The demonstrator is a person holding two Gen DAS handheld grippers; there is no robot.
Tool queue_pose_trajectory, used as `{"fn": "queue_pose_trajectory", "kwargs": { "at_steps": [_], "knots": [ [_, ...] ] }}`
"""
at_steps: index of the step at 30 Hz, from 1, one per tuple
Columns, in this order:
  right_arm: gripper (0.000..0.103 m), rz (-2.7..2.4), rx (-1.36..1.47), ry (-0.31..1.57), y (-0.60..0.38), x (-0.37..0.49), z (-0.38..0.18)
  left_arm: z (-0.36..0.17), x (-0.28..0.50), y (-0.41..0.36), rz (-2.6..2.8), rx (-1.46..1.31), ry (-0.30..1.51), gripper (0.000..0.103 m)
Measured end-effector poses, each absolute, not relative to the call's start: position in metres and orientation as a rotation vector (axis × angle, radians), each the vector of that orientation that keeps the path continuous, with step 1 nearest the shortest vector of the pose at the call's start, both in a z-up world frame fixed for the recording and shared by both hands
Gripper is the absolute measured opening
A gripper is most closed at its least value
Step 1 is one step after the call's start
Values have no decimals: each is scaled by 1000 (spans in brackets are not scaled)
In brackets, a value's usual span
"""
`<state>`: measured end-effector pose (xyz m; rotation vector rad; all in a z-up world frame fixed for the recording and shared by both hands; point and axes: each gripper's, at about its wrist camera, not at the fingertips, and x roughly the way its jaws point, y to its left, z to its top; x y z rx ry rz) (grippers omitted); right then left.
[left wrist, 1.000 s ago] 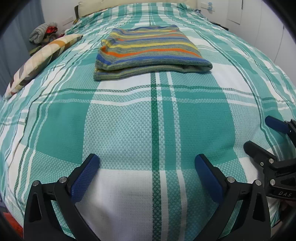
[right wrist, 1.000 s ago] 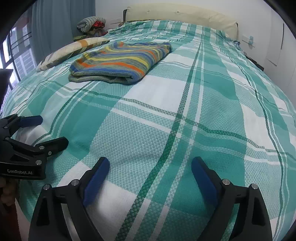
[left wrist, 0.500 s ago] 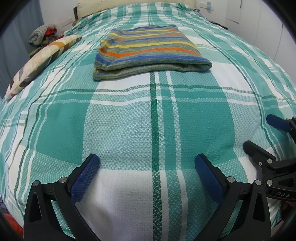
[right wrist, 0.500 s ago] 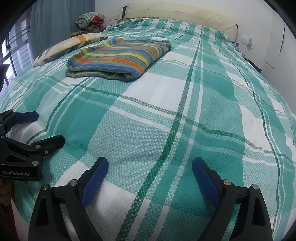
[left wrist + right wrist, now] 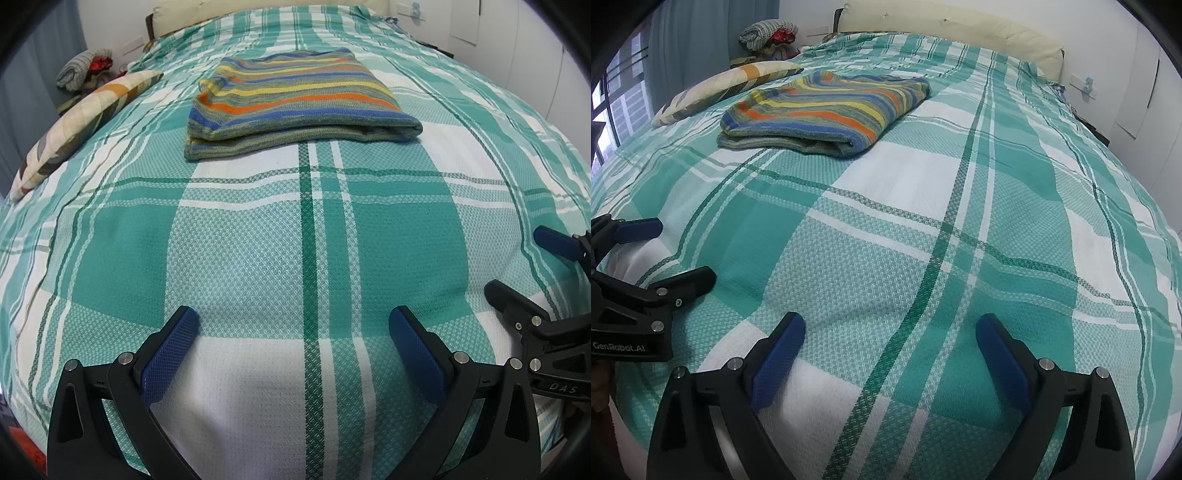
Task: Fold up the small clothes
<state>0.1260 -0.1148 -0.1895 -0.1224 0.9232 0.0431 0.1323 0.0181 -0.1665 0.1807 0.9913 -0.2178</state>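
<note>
The left gripper (image 5: 294, 326) hovered low over the near end of the bed (image 5: 258, 258), its blue-padded fingers (image 5: 168, 350) spread wide with nothing between them; the right gripper (image 5: 890, 332) hung beside it, likewise spread wide and empty, so that each showed at the edge of the other's view, the right one at the far right of the left wrist picture (image 5: 532, 266) and the left one at the far left of the right wrist picture (image 5: 668, 254); neither touched any garment. The striped garment (image 5: 295, 96), banded in blue, orange, yellow and grey-green, lay folded into a flat rectangular stack on the green-and-white plaid bedspread (image 5: 960, 240), well apart from both grippers and farther up the bed toward the headboard (image 5: 960, 26); its folded edge faced the grippers, with the lower layer jutting slightly past the upper at the left corner; in the right wrist view the same striped garment (image 5: 827, 107) sat up and to the left. A patterned pillow (image 5: 85, 122) rested near the garment on the left side of the bed, not touching it; beyond the pillow, off the bed's corner, a small heap of bundled clothes (image 5: 83, 70) sat against a blue-grey curtain (image 5: 701, 37); white walls stood to the right of the bed.
</note>
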Motion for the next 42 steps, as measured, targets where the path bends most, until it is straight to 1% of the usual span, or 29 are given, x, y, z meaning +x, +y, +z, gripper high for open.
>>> {"fn": "queue_pose_trajectory", "kwargs": {
  "at_steps": [29, 38, 42],
  "knots": [
    [96, 40, -129, 933, -116, 127, -190, -169, 134, 19, -225, 182, 1004, 102],
    [96, 35, -121, 937, -119, 124, -189, -163, 141, 24, -267, 162, 1059, 102],
    [96, 39, -95, 960, -123, 123, -187, -151, 145, 34, -326, 117, 1101, 102]
  ]
}}
